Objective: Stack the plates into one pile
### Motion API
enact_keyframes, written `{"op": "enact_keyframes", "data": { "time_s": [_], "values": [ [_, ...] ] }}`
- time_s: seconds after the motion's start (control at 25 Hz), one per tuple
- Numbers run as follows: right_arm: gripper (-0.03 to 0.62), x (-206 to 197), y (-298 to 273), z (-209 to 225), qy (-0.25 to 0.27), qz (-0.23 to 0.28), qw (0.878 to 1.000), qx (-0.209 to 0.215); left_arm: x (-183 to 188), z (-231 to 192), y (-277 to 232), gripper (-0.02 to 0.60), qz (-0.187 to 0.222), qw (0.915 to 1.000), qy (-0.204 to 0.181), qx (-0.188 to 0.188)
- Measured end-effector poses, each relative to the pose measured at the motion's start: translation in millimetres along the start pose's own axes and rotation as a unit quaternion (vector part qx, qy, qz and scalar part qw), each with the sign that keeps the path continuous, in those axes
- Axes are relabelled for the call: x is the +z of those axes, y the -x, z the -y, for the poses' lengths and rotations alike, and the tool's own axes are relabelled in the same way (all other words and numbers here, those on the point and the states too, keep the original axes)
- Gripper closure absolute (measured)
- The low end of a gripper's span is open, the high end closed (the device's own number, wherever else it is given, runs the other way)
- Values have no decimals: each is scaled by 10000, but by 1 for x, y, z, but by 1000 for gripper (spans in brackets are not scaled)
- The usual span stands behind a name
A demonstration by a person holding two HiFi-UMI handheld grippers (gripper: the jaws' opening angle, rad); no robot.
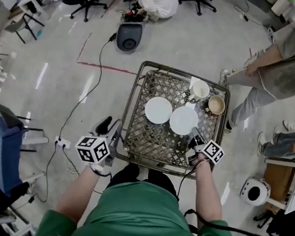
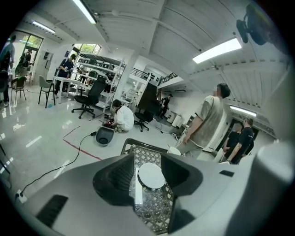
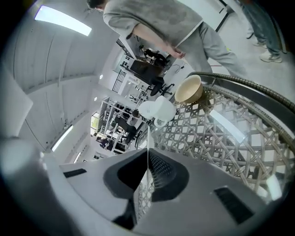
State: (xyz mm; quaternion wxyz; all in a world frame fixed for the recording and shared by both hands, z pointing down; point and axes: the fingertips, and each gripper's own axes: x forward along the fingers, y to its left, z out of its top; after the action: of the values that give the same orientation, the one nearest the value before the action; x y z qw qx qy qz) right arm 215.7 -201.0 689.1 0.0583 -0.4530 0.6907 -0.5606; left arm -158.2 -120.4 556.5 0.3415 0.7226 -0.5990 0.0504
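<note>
In the head view we see two plates side by side on the desk (image 1: 131,108): the left plate (image 1: 158,110) and the right plate (image 1: 183,120), with a mug (image 1: 199,89) and a bowl (image 1: 216,104) beyond them. The right gripper (image 1: 194,141) reaches the right plate's near rim. Only the right gripper view shows its jaws clamped on that rim, a thin white edge. The left gripper view alone shows the left gripper (image 2: 148,159) with its jaws apart and empty, the left plate lying past them.
</note>
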Motion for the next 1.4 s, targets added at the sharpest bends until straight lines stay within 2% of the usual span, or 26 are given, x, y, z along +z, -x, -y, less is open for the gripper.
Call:
{"op": "enact_keyframes", "data": {
  "time_s": [0.24, 0.68, 1.2, 1.4],
  "values": [
    [565, -11, -28, -23, -36, -146, 9994, 316, -1, -19, 12, 388, -15, 9998, 111, 167],
    [565, -40, -81, -47, 0, -572, 9972, 490, -4, -40, 19, 388, -63, 9989, 253, 385],
    [565, -67, -129, -43, -43, -973, 9940, 505, -9, -57, 13, 388, -220, 9976, 305, 574],
    [565, -76, -133, -30, -64, -1090, 9935, 309, -11, -61, 14, 388, -239, 9973, 323, 617]
  ]
}}
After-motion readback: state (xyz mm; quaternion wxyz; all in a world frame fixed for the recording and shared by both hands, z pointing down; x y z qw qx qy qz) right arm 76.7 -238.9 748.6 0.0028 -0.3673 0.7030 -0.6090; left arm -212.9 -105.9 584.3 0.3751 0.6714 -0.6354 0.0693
